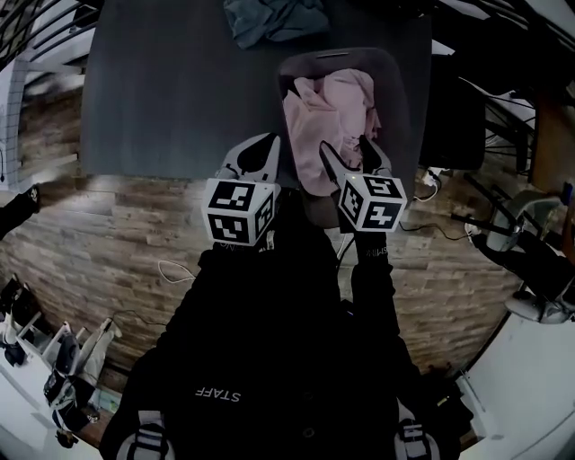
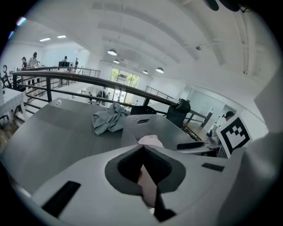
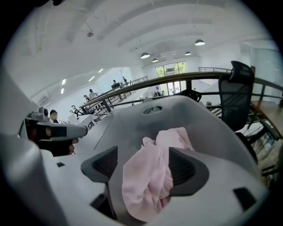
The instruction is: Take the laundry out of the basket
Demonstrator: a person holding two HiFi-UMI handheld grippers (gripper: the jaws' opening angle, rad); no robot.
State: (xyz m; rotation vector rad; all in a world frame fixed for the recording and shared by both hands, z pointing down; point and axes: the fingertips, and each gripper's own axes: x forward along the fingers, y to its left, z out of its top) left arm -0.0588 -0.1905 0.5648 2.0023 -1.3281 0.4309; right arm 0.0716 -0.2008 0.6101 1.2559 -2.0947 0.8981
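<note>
1. Basket (image 1: 402, 90) on table (image 1: 162, 90): pink laundry (image 1: 328, 117) inside, draped over near rim.
2. Right gripper (image 3: 143, 164): jaws apart, laundry between, unclamped.
3. Left gripper (image 2: 142, 148): jaws together, empty.
4. Grey garment (image 1: 269, 20) on table.

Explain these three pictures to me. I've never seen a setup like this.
No robot here: a person holds a two-jaw gripper in each hand. The head view looks down from their head; the other two views ride on the grippers, looking along the jaws. On the dark table, it seems, stands a grey basket with a pink garment inside; a grey-blue garment lies beyond it. The left gripper is shut, apparently empty. The right gripper is open over the pink garment, gripping nothing.
</note>
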